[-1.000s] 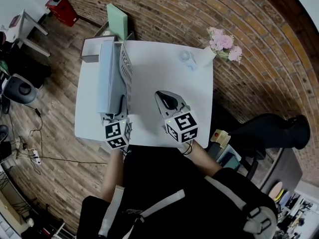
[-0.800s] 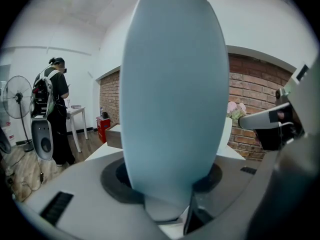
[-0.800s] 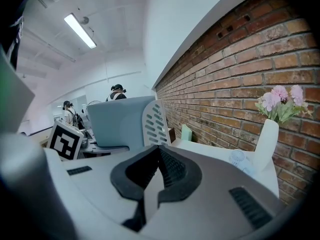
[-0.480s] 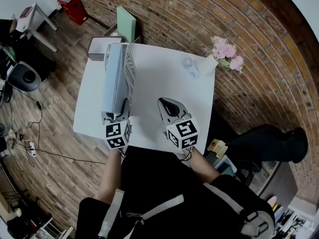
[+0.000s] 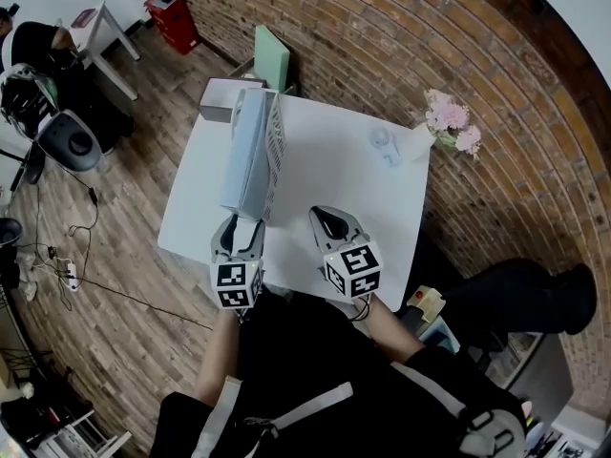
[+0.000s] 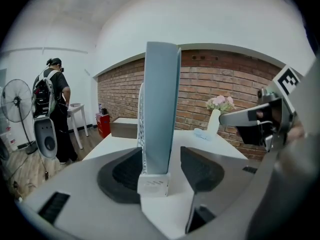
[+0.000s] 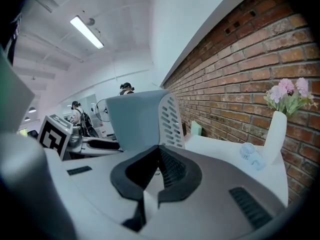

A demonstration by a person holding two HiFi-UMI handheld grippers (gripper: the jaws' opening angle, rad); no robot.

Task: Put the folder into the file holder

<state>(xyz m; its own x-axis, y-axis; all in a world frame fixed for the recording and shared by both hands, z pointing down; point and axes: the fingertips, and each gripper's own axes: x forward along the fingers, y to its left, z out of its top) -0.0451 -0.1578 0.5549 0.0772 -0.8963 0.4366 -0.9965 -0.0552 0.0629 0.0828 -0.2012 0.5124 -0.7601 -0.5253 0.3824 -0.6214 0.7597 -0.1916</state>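
Centre-left of head view, folder upright in file holder: stiff, light, pinch its near edge. Left gripper just opened wide around it, not pressing; right gripper closed, empty.

A white square surface stands by a red brick wall. At the surface's far right corner sits a white vase of pink flowers, a small pale object (too blurred to name) beside it. A grey box marks the far left corner.
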